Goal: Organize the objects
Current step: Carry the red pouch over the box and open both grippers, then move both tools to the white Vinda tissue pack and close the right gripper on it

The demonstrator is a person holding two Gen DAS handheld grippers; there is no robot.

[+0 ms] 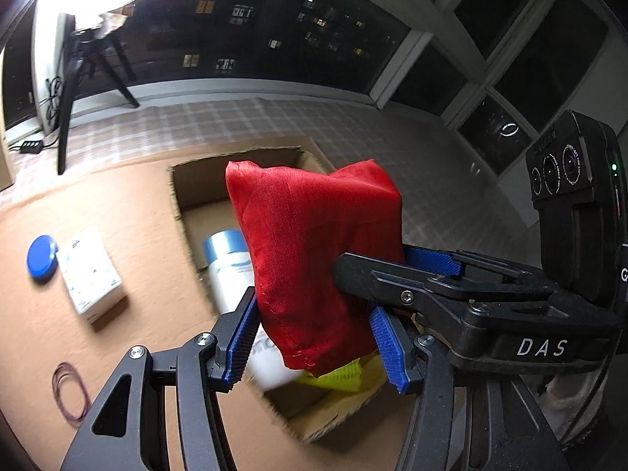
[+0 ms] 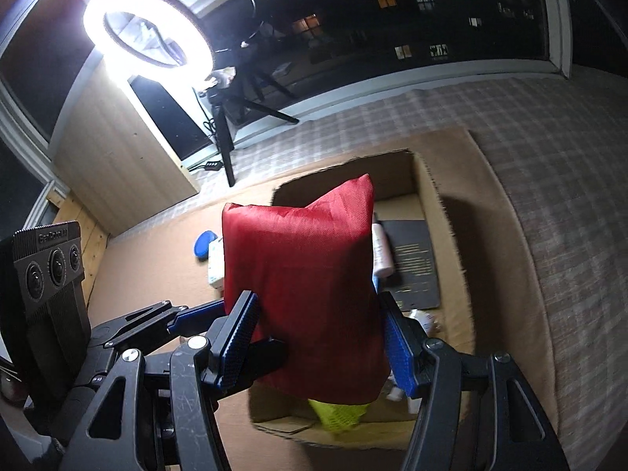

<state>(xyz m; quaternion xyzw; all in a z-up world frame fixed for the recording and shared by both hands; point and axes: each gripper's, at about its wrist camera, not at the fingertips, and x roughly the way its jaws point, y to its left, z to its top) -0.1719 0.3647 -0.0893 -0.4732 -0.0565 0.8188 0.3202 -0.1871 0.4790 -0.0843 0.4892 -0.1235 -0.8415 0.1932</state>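
Left gripper (image 1: pixel 320 337) and right gripper (image 2: pixel 322 341) are both clamping a red fabric bag (image 1: pixel 314 243) above the cardboard box (image 1: pixel 184 184).

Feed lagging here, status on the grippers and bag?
Left gripper and right gripper both clamped on red bag. Bag over open cardboard box. Nothing blocking.

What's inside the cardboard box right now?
In the cardboard box: a white bottle, a dark card, a yellow-green item. The held red bag covers the rest.
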